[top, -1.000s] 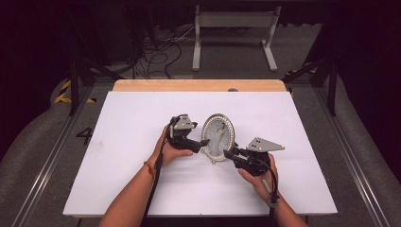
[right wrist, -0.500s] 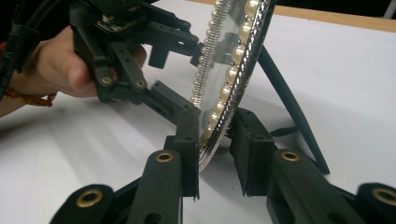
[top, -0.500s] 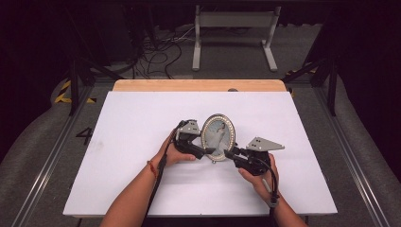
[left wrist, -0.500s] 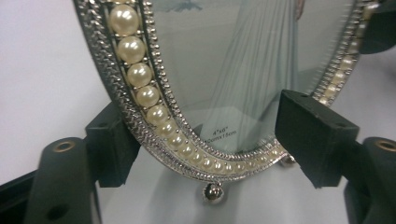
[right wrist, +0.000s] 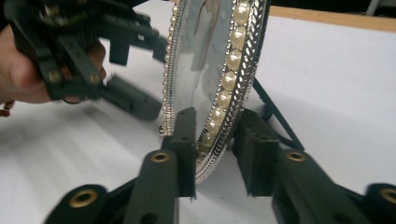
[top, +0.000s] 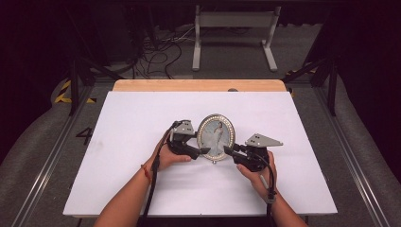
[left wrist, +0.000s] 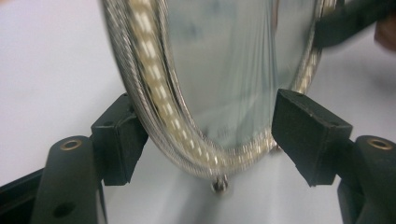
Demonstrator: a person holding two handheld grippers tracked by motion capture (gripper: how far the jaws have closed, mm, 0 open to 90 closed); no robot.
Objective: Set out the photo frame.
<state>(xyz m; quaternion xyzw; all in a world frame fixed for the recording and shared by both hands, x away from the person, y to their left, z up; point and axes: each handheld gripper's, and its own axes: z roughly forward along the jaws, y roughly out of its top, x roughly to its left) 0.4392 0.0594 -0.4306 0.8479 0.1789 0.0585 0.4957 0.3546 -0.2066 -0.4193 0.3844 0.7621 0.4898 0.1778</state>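
Observation:
An oval photo frame (top: 216, 137) with a pearl rim stands upright at the middle of the white table (top: 142, 118). My left gripper (top: 204, 151) is at its lower left rim. In the left gripper view the frame (left wrist: 219, 70) sits between the jaws of the left gripper (left wrist: 208, 135), which have just been closing; one pad sits at the rim and the other stands just off the glass. My right gripper (top: 228, 150) is at the lower right rim. Its jaws (right wrist: 217, 140) straddle the frame (right wrist: 205, 60) and have just been opening, with a small gap at the back pad.
A wooden strip (top: 198, 85) borders the table's far edge. Beyond it on the floor are a metal stand (top: 234, 42) and loose cables (top: 156, 52). Rails (top: 47, 165) run along both sides of the table. The frame's thin back strut (right wrist: 275, 116) rests on the table.
My left gripper has shifted slightly down to the frame's lower left rim, and its jaws have narrowed around it. The right hand has stayed where it was.

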